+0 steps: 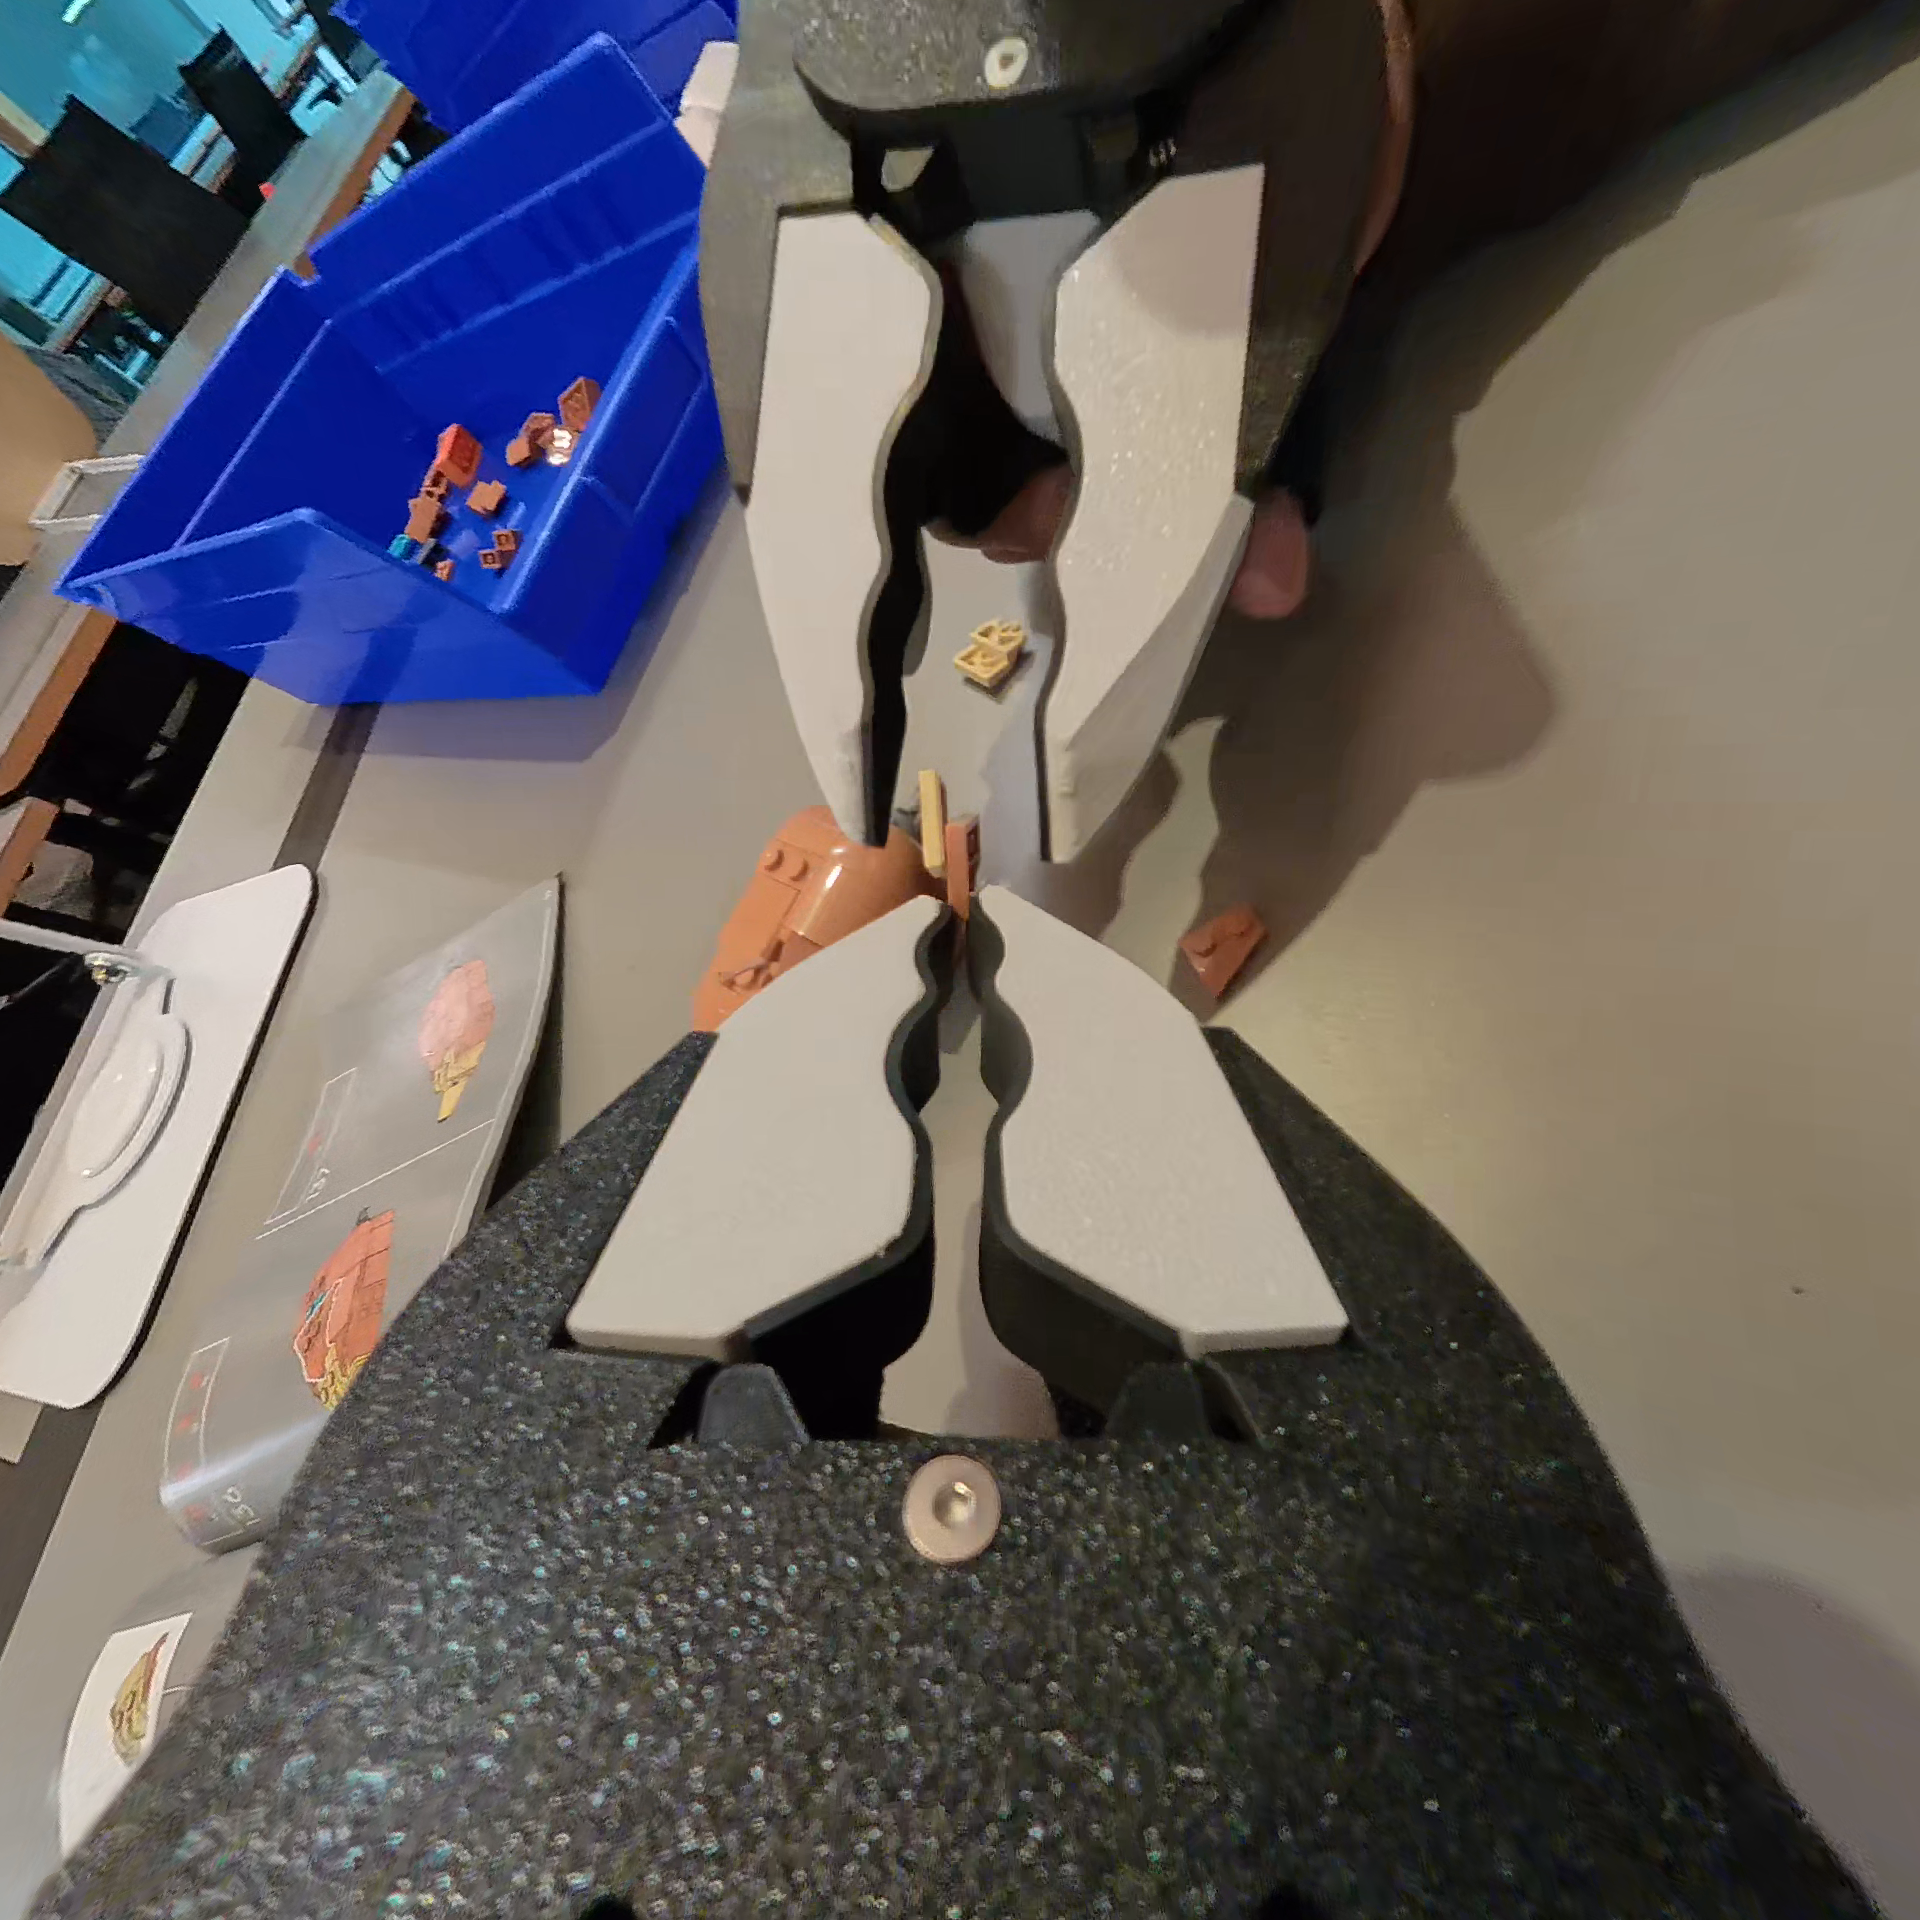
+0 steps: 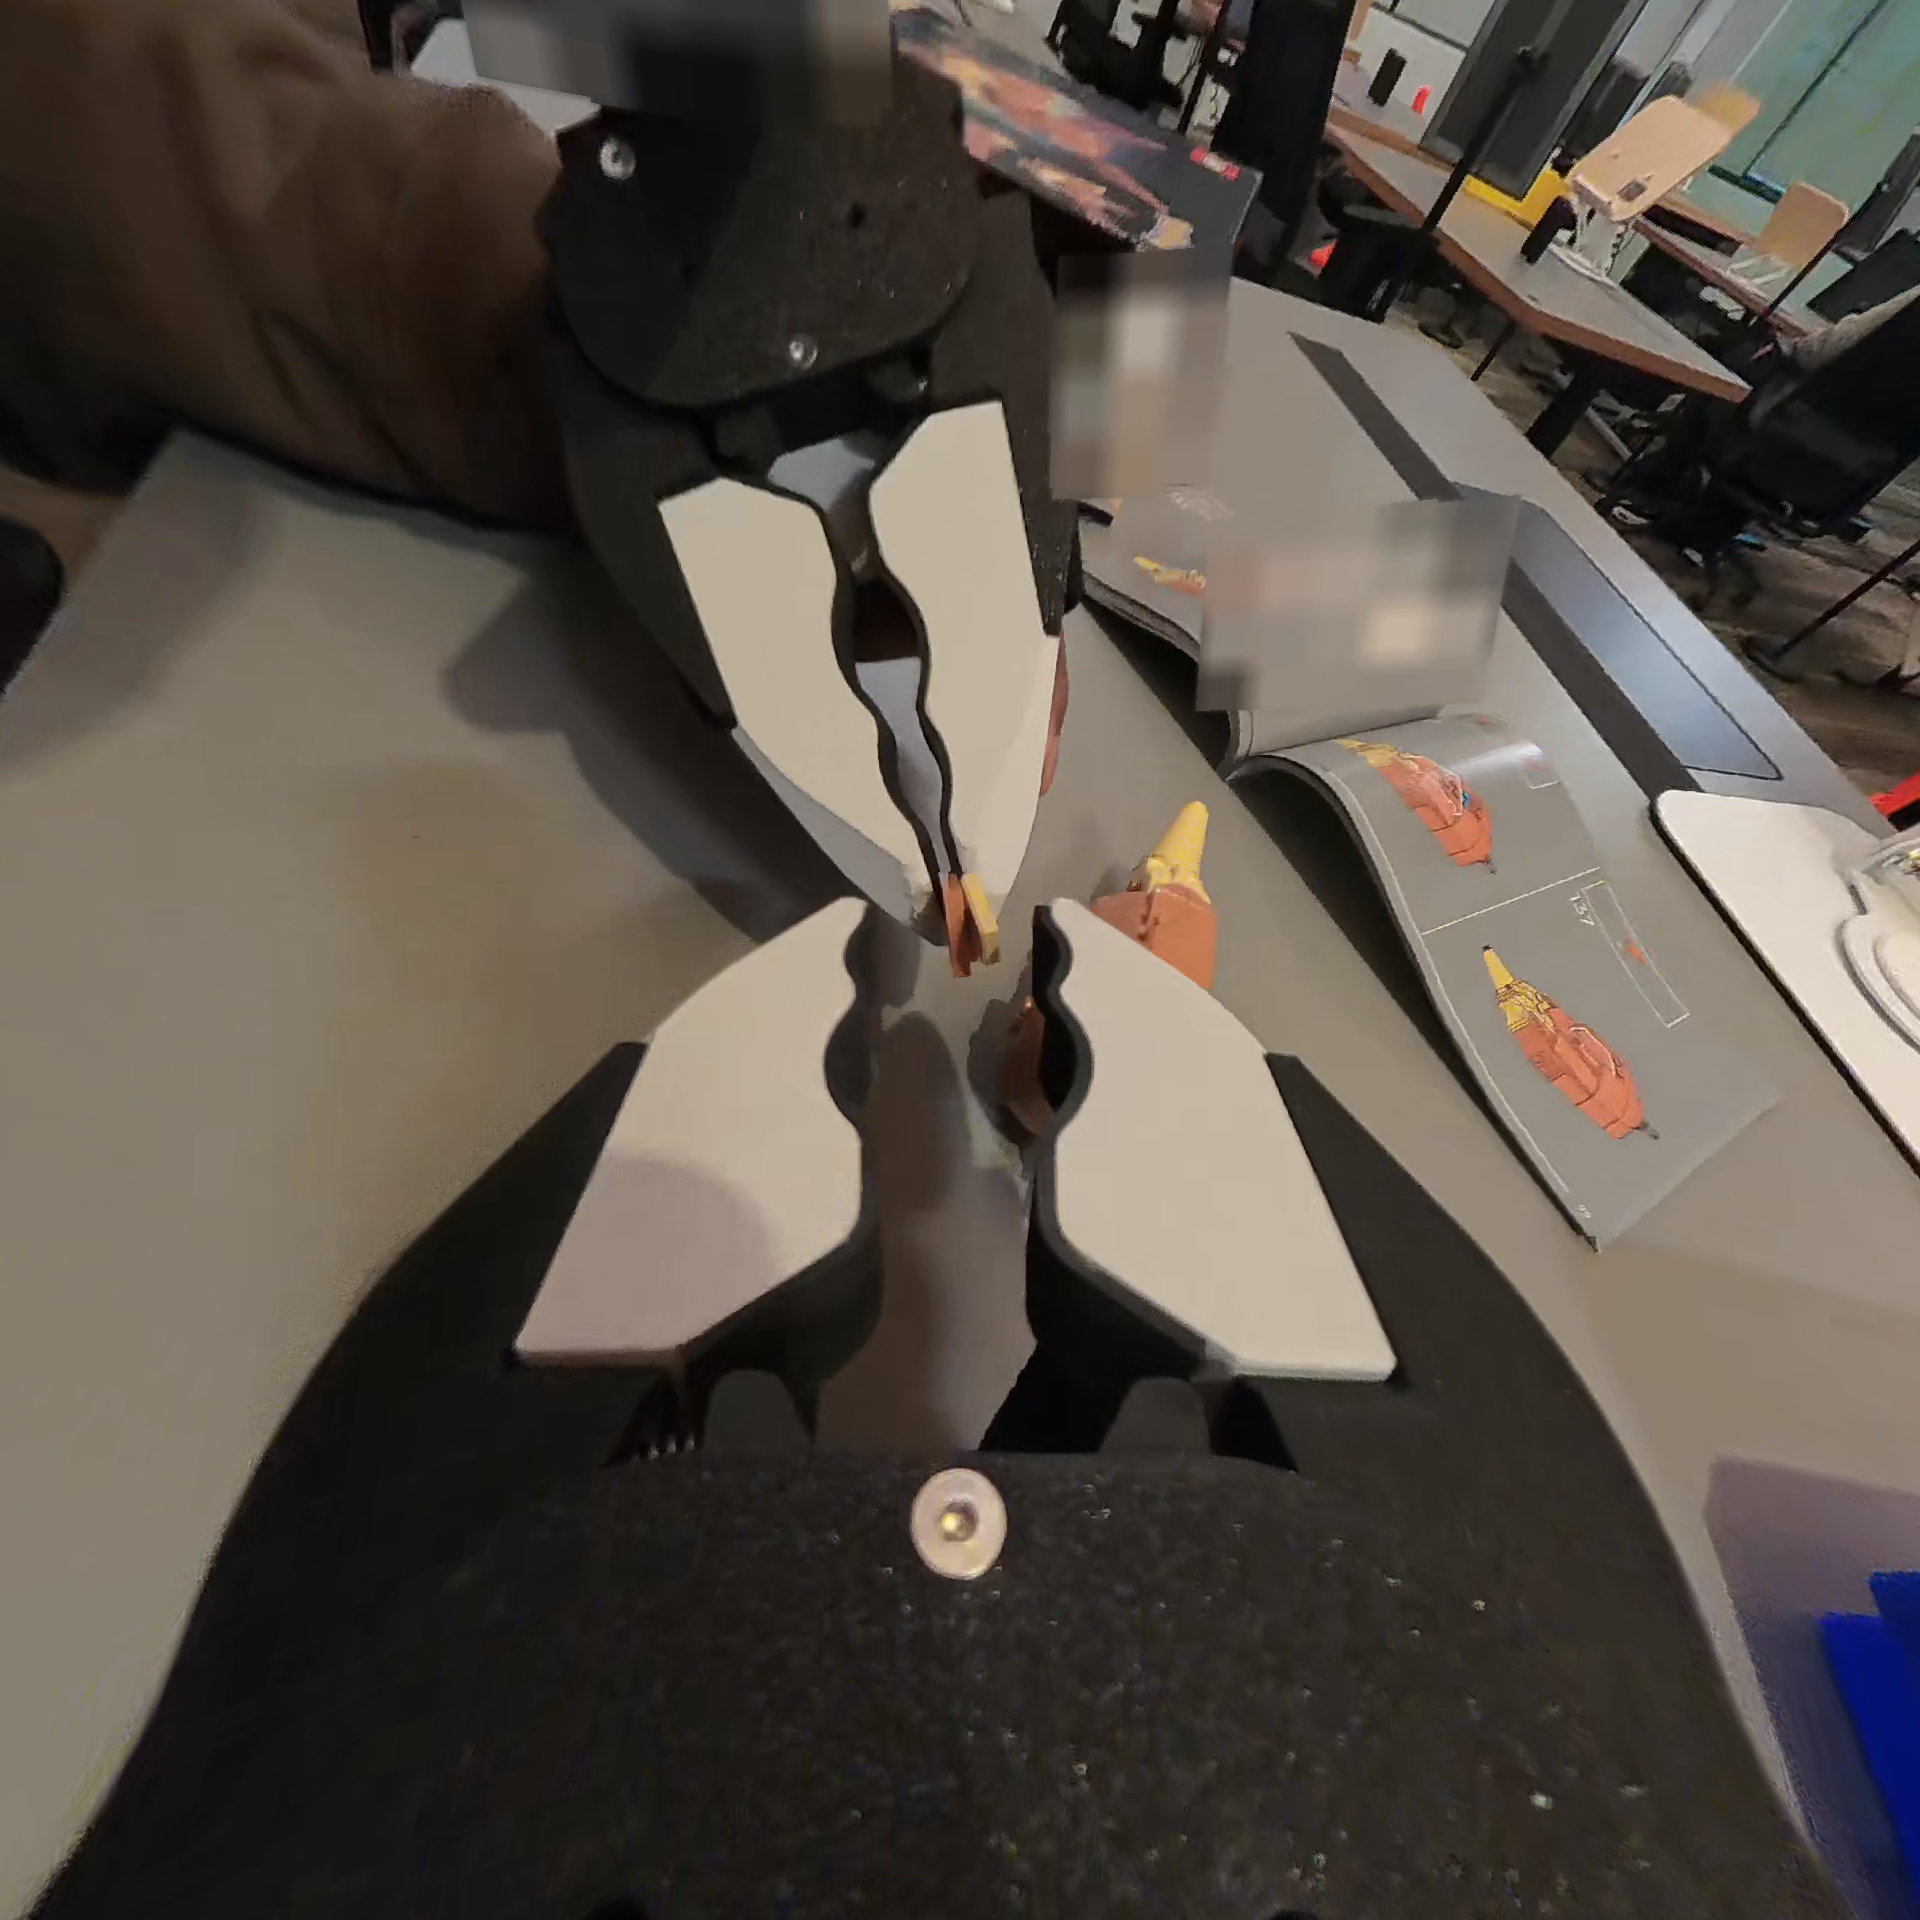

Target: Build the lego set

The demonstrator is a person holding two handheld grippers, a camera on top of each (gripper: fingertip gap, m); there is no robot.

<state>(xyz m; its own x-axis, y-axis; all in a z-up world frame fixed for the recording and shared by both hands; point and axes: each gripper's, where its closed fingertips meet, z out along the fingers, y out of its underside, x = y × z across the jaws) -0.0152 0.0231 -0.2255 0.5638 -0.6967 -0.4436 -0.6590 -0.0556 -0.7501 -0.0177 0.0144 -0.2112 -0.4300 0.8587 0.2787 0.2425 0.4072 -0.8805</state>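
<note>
My left gripper [image 1: 964,912] is shut on a small brown-and-tan brick piece [image 1: 948,840] and holds it above the grey table. In the right wrist view the left gripper [image 2: 954,891] comes in from the top with the piece [image 2: 971,927] at its tips. My right gripper [image 2: 956,920] is open, its fingertips on either side of the held piece, not touching it. It enters the left wrist view from the top [image 1: 966,836]. The partly built brown model [image 1: 821,914] lies on the table just behind; its tan cone tip [image 2: 1179,842] shows in the right wrist view.
A blue bin [image 1: 343,634] with several small brown bricks stands at the left. A loose tan piece [image 1: 992,655] and a brown slope brick [image 1: 1221,951] lie on the table. An open instruction booklet [image 2: 1507,935] and a white board [image 2: 1766,894] lie beside the model. Less than 4 cm separates the two grippers' tips.
</note>
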